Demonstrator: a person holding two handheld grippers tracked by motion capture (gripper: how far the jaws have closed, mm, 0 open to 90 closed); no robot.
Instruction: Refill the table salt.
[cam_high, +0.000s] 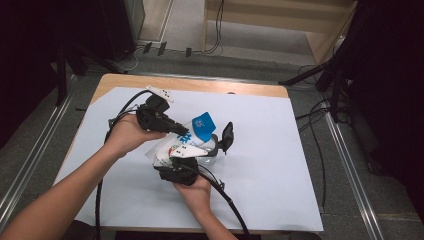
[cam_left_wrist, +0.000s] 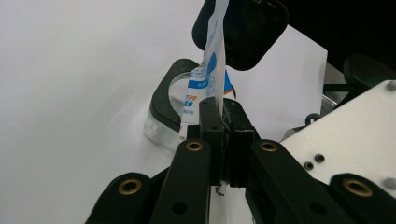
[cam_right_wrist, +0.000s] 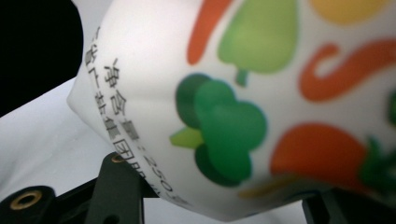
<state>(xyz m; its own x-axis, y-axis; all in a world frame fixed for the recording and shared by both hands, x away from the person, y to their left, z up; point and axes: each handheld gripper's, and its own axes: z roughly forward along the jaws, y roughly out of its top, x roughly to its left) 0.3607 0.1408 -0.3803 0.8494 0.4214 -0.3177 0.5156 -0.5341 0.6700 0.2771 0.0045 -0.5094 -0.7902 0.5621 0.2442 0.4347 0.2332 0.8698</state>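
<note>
white pouch: a plastic pouch (cam_high: 181, 145) printed with blue panel and coloured fruit shapes, held up over the middle of the worktop between both tools
pouch top: its blue-and-white edge (cam_left_wrist: 215, 60) stands thin and upright in the left tool view
left tool: left tool (cam_high: 181, 131) is clamped tight on that flat top edge, jaws fully together on the film
right tool: right tool (cam_high: 186, 159) grips the pouch's bulging lower body from below, jaws partway apart around it; the printed side (cam_right_wrist: 261, 93) shows close up in the right tool view
under the pouch: a clear round container (cam_left_wrist: 161, 122) with a black rim, just beside the pouch
worktop: white sheet (cam_high: 280, 165) over a wooden worktop (cam_high: 200, 85)
</note>
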